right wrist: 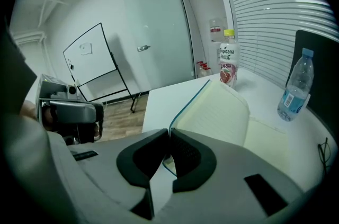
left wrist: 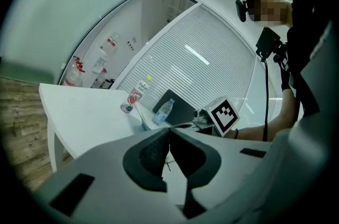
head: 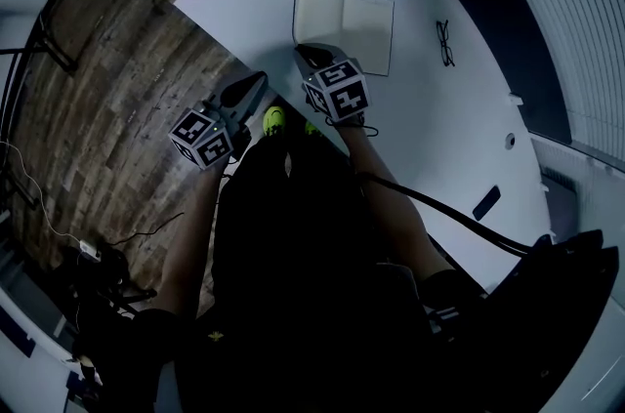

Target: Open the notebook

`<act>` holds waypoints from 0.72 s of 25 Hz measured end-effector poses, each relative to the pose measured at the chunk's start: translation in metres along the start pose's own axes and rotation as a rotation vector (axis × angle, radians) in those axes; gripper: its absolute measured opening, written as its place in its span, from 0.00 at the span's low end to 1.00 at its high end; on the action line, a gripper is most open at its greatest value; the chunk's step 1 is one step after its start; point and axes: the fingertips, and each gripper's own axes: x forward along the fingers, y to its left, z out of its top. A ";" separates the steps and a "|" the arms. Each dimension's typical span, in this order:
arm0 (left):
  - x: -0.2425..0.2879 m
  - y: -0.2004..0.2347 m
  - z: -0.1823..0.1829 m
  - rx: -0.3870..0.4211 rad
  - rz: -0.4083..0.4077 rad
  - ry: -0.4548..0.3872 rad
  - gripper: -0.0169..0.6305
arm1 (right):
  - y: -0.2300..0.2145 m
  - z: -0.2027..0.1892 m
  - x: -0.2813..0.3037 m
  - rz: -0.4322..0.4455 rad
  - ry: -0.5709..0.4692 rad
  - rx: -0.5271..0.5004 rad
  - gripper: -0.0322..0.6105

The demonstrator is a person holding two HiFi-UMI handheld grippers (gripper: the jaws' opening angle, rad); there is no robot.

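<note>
- Because the right gripper (right wrist: 169,134) has its jaws pinched tight on the thin edge of the cover (right wrist: 209,112), that side of the notebook (right wrist: 267,143) stands up at a slant and does not lie flat.
- The notebook sits on the white table (head: 430,108), right in front of the right gripper. Its other side lies flat, with the cream pages showing.
- The jaws hold the cover at the end nearest to them. I think that is the easy place to grab, since the cover can swing from there like a little door.
- The book looks only part open. I think the cover has yet to swing over to the left of the right gripper and be laid down flat.
- The left gripper (left wrist: 169,132) has its jaws closed with nothing in them. It hangs to the left of the right gripper, off the table edge and over the wooden floor (head: 117,60). I think it just waits, since one gripper is enough for a light cover.
- A juice bottle (right wrist: 228,59) stands just past the far end of the notebook, and a water bottle (right wrist: 294,85) stands past it and to the right.
- A pair of glasses (head: 445,43) lies off to the right. These things are out of the cover's way, though the juice bottle is the nearest one to watch.
</note>
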 end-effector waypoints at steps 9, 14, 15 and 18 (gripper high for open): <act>-0.009 0.008 0.001 -0.016 0.028 -0.016 0.05 | 0.008 -0.009 0.023 0.033 0.041 -0.009 0.10; -0.016 0.016 -0.001 -0.026 0.050 -0.021 0.05 | 0.010 -0.015 0.038 0.050 0.064 -0.018 0.10; -0.018 0.017 -0.001 -0.029 0.054 -0.020 0.05 | 0.011 -0.016 0.040 0.053 0.069 -0.018 0.10; -0.024 0.023 -0.001 -0.034 0.069 -0.023 0.05 | 0.013 -0.017 0.046 0.063 0.078 -0.017 0.09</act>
